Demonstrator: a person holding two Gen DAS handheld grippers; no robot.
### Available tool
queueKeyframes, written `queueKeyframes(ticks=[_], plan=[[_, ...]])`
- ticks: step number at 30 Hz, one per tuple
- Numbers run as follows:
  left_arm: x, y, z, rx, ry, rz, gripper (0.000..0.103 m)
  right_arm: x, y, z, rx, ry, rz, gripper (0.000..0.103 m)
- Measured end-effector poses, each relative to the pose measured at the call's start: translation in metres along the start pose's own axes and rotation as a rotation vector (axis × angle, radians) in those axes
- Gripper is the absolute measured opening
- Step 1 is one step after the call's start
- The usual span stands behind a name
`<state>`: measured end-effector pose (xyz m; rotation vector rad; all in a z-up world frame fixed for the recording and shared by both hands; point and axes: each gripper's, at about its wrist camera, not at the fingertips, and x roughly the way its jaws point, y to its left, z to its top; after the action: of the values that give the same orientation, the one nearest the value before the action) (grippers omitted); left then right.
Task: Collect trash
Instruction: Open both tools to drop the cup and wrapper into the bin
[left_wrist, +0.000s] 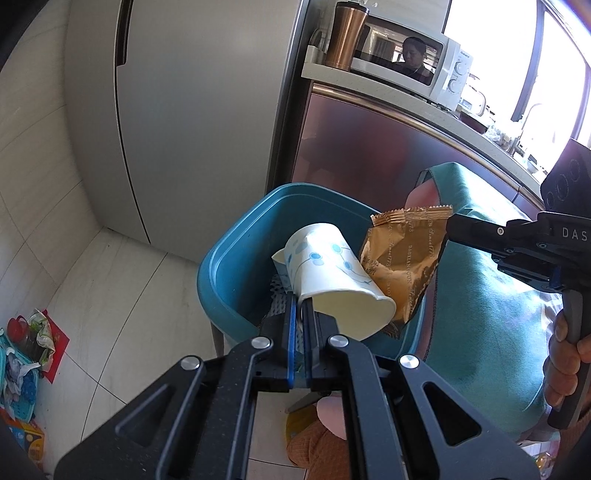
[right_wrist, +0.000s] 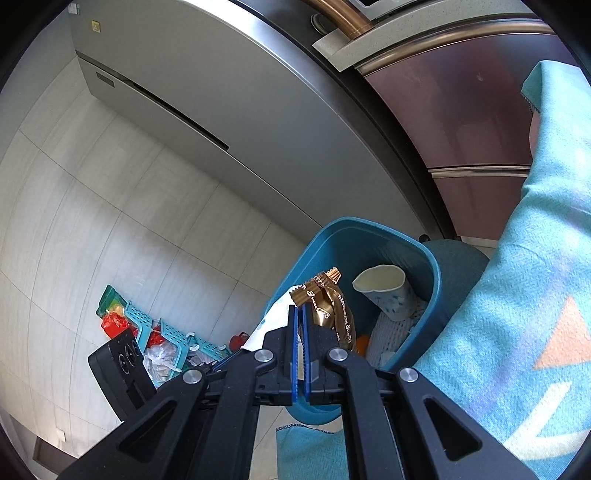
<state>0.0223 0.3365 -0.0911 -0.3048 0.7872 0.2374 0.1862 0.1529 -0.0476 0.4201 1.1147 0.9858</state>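
A white paper cup with blue dots (left_wrist: 332, 273) hangs tilted over the blue bin (left_wrist: 221, 280), pinched at its rim by my left gripper (left_wrist: 301, 301), which is shut on it. From the right, my right gripper (left_wrist: 448, 227) holds a gold snack wrapper (left_wrist: 399, 258) above the same bin, beside the cup. In the right wrist view my right gripper (right_wrist: 300, 308) is shut on the gold wrapper (right_wrist: 332, 310), and the held cup (right_wrist: 273, 317) shows just left of it. Another paper cup (right_wrist: 384, 295) lies inside the bin (right_wrist: 432, 273) on white netting.
A grey fridge (left_wrist: 177, 129) stands behind the bin, with a counter bearing a microwave (left_wrist: 413, 66) and a copper tumbler (left_wrist: 347, 33) to its right. A teal blanket (left_wrist: 480, 295) hangs right of the bin. Teal baskets and bagged rubbish (right_wrist: 159, 339) lie on the tiled floor.
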Motion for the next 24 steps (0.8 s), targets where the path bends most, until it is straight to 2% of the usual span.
queueKeyframes(ticks=[14, 22, 24], plan=[[0.016, 0.005, -0.003, -0.013, 0.032, 0.023, 0.004, 0.015, -0.002, 0.000, 0.009, 0.046, -0.028, 0.004], [0.024, 0.006, -0.003, -0.020, 0.040, 0.028, 0.004, 0.015, -0.005, -0.002, 0.010, 0.045, -0.042, 0.005], [0.023, 0.005, -0.003, -0.021, 0.036, 0.022, 0.007, 0.014, -0.004, -0.002, 0.001, 0.044, -0.048, 0.007]])
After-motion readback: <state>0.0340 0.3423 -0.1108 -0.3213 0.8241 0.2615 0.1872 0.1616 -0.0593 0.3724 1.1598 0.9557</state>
